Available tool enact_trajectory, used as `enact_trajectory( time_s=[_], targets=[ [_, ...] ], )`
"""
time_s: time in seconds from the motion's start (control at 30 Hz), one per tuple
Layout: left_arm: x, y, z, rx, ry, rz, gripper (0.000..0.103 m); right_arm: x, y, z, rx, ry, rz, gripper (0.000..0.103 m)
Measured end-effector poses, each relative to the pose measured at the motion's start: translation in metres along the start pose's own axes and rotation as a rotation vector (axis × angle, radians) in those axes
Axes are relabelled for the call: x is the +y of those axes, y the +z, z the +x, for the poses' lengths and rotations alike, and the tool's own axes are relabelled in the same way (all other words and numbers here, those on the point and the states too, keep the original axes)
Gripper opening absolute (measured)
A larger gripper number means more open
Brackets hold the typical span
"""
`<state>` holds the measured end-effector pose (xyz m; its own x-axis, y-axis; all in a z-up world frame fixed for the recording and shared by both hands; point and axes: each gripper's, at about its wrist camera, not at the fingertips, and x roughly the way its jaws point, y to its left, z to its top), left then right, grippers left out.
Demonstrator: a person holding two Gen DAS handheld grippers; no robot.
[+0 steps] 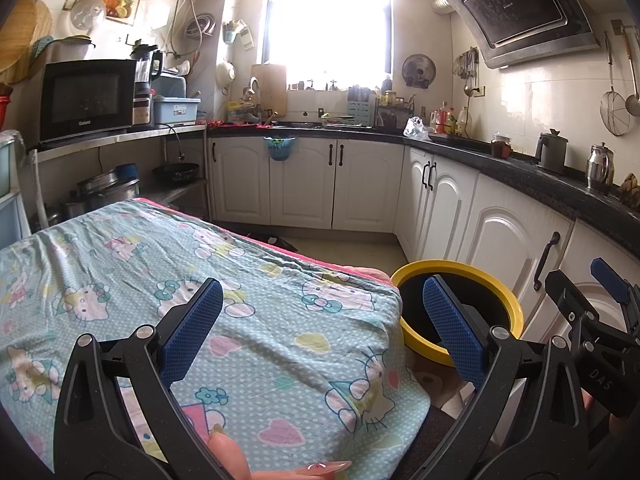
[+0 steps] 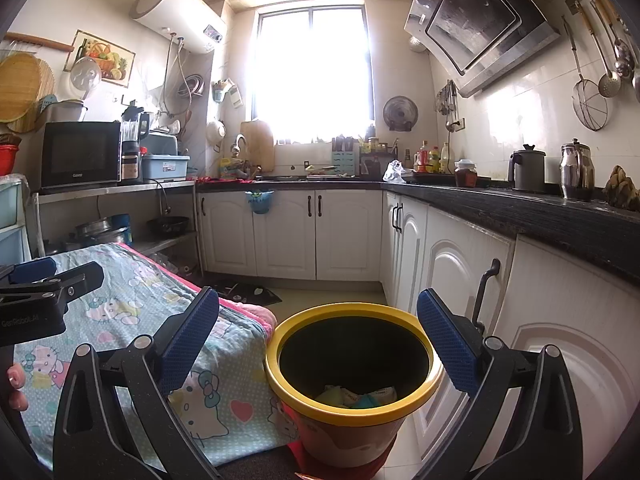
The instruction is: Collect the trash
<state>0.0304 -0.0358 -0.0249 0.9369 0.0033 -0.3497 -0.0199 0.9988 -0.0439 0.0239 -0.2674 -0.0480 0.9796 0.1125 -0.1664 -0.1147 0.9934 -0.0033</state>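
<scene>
Turquoise cartoon-cat cloth (image 1: 200,300) is covering the table at the left of both views, its pink-edged far side running toward the steel shelf with the microwave (image 1: 86,98). Nothing is lying on the cloth in either view. The left gripper (image 1: 322,330) is hovering over the table's right-hand edge with its blue pads (image 1: 192,330) spread wide apart and nothing between them, one finger over the cloth and the other over the bin; a fingertip of the person's hand (image 1: 228,456) is showing at the bottom edge. To the right, the yellow-rimmed bin (image 2: 352,364) is standing on the floor, touching the cloth's hanging right-hand corner and sitting just beside the white cabinets (image 2: 452,280). The right gripper (image 2: 318,336) is hanging directly above the bin's mouth, its fingers likewise parted and gripping nothing. Crumpled trash (image 2: 356,396), pale green, white and teal pieces, is lying at the bottom of the bin, well below the right gripper and between its fingers in that view. A black countertop (image 2: 540,212) is running along the right wall above the cabinets.
</scene>
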Motion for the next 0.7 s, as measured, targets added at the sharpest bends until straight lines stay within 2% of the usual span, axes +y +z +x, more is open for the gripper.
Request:
enact_trajectory(
  time_s=[0.57,0.7],
  targets=[
    [-0.001,0.001,-0.0001,0.001,-0.005,0.002,0.092,-0.0009,-0.0001,0.0009,0.005,-0.001,0.002,0.097],
    [-0.0005,0.0028,-0.0013,-0.007,0.005,0.031,0.092,-0.0008,-0.0002,0.001,0.005,-0.002,0.001,0.097]
  ],
)
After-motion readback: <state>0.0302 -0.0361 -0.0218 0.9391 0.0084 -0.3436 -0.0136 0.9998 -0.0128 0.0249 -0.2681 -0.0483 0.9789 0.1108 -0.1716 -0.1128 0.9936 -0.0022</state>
